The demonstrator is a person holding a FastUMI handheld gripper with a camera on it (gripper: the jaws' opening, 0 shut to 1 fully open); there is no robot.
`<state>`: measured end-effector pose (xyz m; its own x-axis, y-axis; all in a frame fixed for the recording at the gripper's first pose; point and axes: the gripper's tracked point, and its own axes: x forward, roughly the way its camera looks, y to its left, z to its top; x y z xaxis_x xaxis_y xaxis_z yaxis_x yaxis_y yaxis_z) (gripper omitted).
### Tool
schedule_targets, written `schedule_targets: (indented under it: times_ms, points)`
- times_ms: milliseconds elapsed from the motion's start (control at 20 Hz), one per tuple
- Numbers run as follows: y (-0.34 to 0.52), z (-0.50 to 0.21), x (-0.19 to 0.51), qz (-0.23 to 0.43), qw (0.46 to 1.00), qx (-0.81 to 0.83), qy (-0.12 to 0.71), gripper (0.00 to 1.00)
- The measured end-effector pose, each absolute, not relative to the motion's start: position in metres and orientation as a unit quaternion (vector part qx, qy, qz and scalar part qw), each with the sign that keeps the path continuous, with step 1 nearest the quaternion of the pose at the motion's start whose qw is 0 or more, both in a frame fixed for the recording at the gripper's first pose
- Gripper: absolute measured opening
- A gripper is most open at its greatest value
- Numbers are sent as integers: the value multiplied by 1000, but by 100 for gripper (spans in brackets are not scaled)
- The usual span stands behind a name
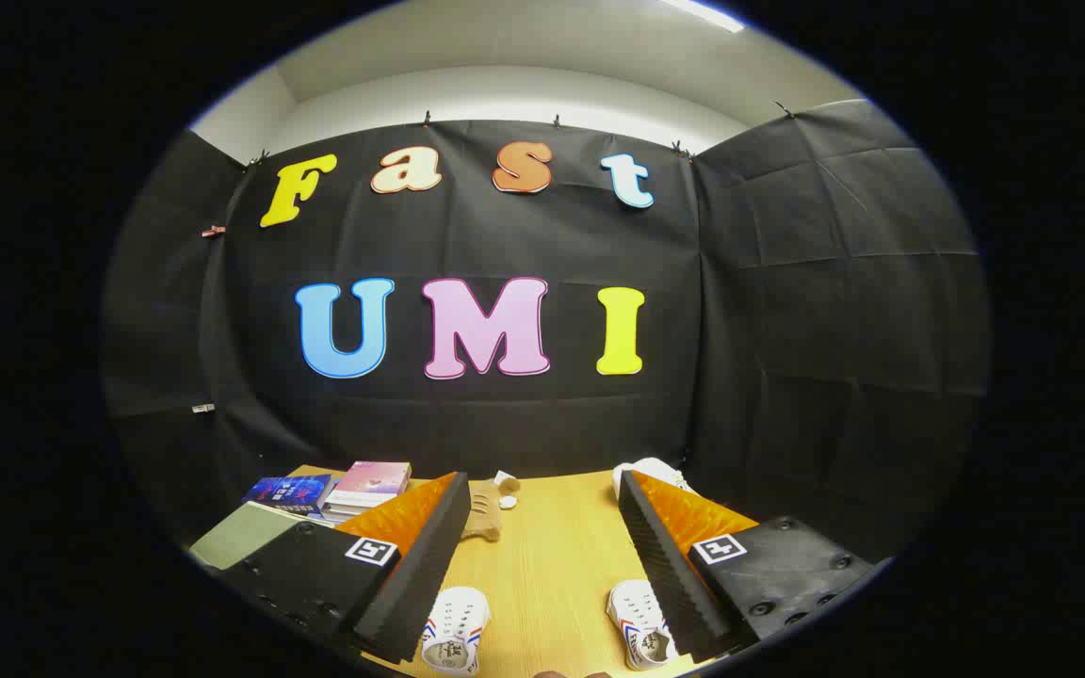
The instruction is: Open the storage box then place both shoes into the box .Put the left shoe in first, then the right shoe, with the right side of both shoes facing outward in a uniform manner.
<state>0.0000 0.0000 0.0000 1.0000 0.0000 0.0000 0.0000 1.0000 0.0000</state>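
Note:
Two white shoes with red and blue stripes lie on the wooden table (552, 556) low between my fingers: one shoe (454, 629) by the left finger, the other shoe (641, 633) by the right finger, partly hidden by it. My gripper (542, 490) is held high above the table, open wide, with nothing between the fingers.
A brown plush toy (486, 508) lies beyond the left finger. Stacked books (368, 485) and a blue book (288, 492) sit at the far left, with a green flat thing (241, 535) nearer. A white object (651, 471) sits at the table's far right by the black cloth wall.

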Motion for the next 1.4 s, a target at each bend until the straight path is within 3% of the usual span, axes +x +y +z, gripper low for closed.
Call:
schedule_targets:
  times_ms: [1100, 1400]
  points:
    - [5, -34, 15, 3, 998, 3, 58, 98]
    - [15, -46, 29, 58, 993, 23, 103, 98]
